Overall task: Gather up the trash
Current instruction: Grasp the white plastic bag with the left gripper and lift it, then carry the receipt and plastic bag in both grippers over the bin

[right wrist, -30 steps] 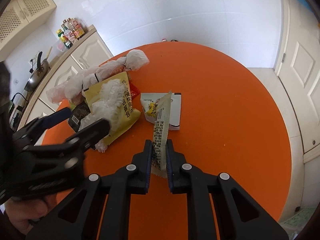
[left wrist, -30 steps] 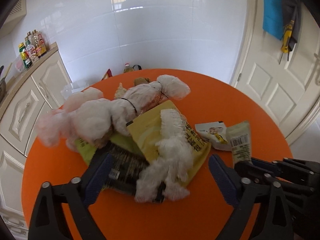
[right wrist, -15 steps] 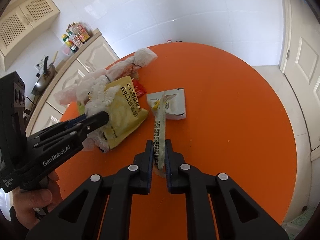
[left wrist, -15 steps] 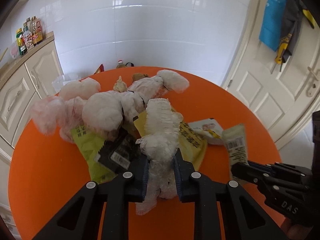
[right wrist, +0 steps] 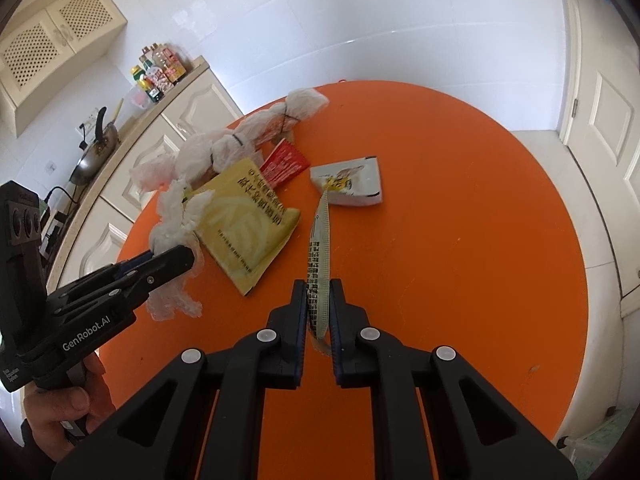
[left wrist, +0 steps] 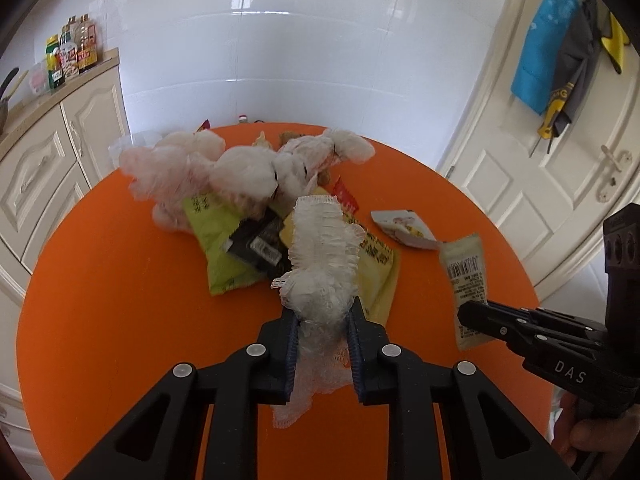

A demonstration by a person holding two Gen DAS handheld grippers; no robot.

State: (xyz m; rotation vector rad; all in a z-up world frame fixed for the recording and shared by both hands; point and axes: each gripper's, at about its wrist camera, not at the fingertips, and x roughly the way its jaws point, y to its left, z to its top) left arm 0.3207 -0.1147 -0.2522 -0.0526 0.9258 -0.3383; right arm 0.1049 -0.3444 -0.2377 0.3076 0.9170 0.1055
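Currently the left gripper (left wrist: 322,320) pinches a crumpled white foam net (left wrist: 320,264) above the orange table (left wrist: 120,300); the right gripper (right wrist: 319,312) clamps a flat barcoded sachet (right wrist: 319,256). Loosely held netting could slip free or snag the yellow packet (right wrist: 248,224) below.

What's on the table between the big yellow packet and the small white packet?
Bare orange table; the right wrist view shows a gap between yellow packet and white packet.

One round orange table (left wrist: 120,320). Two black grippers, at lower centre (left wrist: 322,314) and at lower right (left wrist: 466,316). Two yellow-green wrappers (left wrist: 218,256), (left wrist: 378,264). One black packet (left wrist: 260,240). One red packet (right wrist: 285,164). Two white packets (left wrist: 404,226), (left wrist: 466,268).
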